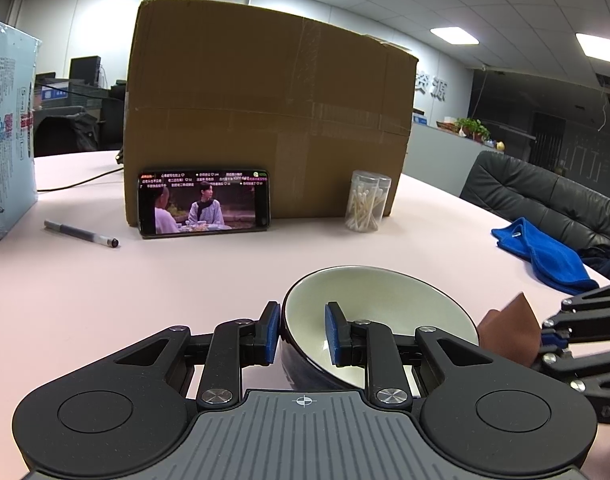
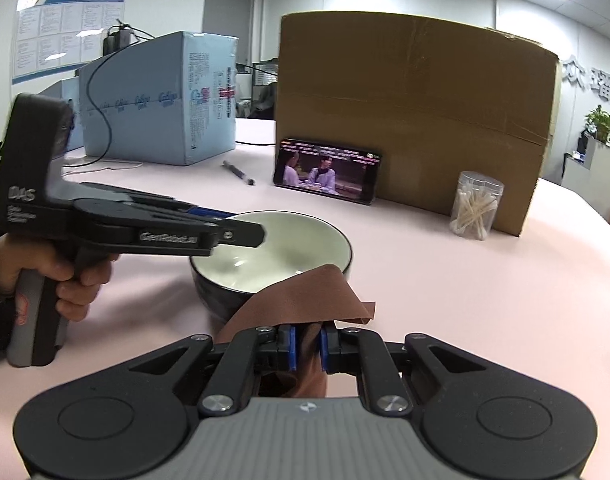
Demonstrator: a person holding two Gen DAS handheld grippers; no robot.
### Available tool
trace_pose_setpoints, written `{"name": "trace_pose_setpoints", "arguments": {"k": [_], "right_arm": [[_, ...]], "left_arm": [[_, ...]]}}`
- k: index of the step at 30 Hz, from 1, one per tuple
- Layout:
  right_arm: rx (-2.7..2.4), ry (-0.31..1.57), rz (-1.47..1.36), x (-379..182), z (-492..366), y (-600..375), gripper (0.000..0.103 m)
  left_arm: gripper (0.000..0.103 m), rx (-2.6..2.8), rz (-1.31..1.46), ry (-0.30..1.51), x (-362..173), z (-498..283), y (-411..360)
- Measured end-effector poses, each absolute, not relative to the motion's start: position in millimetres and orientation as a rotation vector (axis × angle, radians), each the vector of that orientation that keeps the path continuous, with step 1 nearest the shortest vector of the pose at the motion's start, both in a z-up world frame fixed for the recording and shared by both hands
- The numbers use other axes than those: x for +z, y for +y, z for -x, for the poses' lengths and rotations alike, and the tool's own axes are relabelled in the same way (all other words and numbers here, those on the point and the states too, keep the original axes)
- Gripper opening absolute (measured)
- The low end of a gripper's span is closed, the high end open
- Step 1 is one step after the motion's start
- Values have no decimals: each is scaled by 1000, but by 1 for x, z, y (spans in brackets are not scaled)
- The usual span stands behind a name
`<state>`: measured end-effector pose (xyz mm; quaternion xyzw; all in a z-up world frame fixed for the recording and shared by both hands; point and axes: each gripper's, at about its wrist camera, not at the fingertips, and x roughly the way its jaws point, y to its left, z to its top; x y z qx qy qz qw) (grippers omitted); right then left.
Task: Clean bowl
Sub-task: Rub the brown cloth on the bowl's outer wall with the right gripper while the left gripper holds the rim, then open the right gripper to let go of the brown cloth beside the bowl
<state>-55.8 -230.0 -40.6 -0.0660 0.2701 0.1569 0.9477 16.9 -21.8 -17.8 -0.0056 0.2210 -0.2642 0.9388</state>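
A bowl (image 1: 377, 304), dark outside and cream inside, stands on the pale pink table. My left gripper (image 1: 303, 320) is shut on its near-left rim, one blue pad outside the wall and one inside. In the right wrist view the same bowl (image 2: 265, 248) shows with the left gripper (image 2: 241, 228) reaching over its left rim, held by a hand (image 2: 65, 280). My right gripper (image 2: 308, 340) is shut on a brown cloth (image 2: 305, 292), which drapes against the bowl's near rim. That cloth (image 1: 509, 332) and the right gripper (image 1: 565, 332) appear just right of the bowl.
A large cardboard box (image 1: 265, 120) stands behind, with a phone (image 1: 204, 202) playing video propped against it and a jar of cotton swabs (image 1: 365, 200) beside it. A pen (image 1: 81, 234) and a light blue box (image 1: 9, 132) lie left; a blue towel (image 1: 545, 256) lies right.
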Motion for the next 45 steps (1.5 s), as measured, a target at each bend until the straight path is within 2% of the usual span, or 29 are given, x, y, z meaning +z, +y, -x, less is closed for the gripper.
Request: {"name": "trace_pose_setpoints", "arguments": {"k": [16,22,28,31,33,35,37,38,45], "right_arm": [[262,532,158,-42,20,-239,12],[287,537,179,-43,35,-236,7],[374,576,162,-45,52,-234,7],[364,598,199,-48,58,-232,11],[369,622,195,-47,62,-235,19],[375,635,197,-47,66,-237,38],[398,651,205,-46,73,-238,53],[407,654,205,-46,76,-239,57],[440,603,140,-29,92,-247,65]], "left_arm": [[23,-540,13,454,-18,-18,-23],[23,-539,12,454,-18,-18,-25],[23,-539,10,452,-18,-18,-25],[23,-540,12,453,-19,-18,-25],[23,-541,13,453,-19,-18,-25],[23,-541,14,454,-19,-19,-24],[23,-541,13,453,-19,-18,-24],[23,-540,13,453,-19,-18,-24],[23,-541,13,453,-19,-17,-25]]}}
